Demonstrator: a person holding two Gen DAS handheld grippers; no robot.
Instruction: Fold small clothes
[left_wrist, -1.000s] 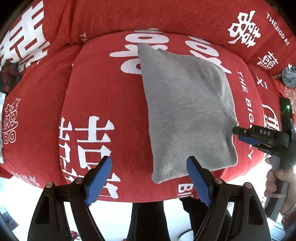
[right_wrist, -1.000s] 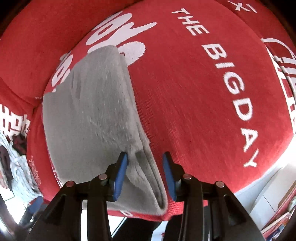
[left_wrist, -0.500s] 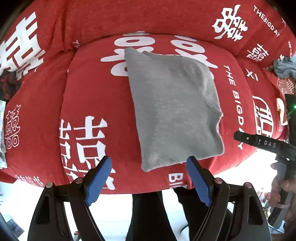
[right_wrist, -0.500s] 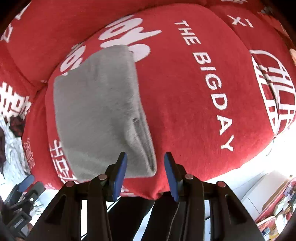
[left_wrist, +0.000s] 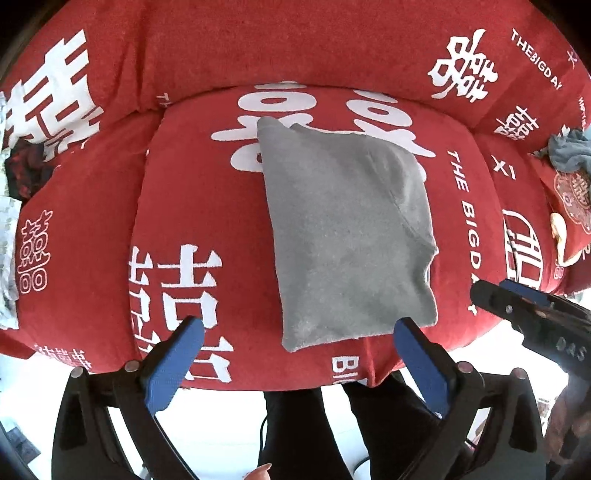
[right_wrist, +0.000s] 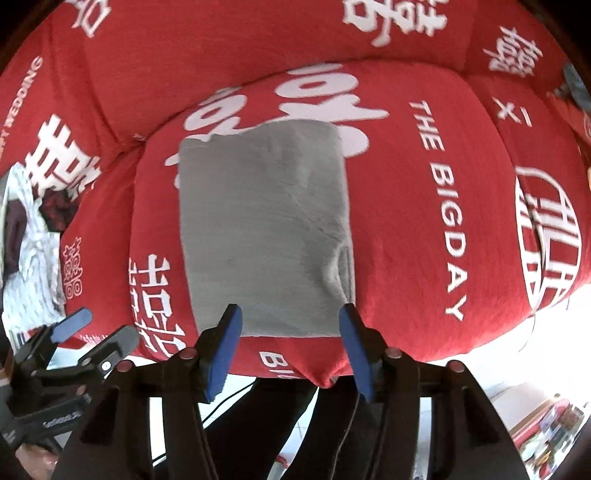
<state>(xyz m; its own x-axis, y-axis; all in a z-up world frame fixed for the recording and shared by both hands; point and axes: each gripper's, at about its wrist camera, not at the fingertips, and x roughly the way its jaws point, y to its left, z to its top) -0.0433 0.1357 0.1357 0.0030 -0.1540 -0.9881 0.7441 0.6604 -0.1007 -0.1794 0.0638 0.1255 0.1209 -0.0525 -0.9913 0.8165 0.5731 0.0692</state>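
Left wrist view is showing the red printed sofa cushion (left_wrist: 184, 206) bearing the grey folded garment (left_wrist: 347, 236), now lying free and farther below than a second ago. Both grippers are rising off it: the left gripper (left_wrist: 299, 358) is spreading fully wide, the right gripper (right_wrist: 291, 332) is opening, nothing between either pair. This fold looks finished.

Black left claw (left_wrist: 299, 341) and right claw (right_wrist: 290, 332), blue pads, red-headed screws.
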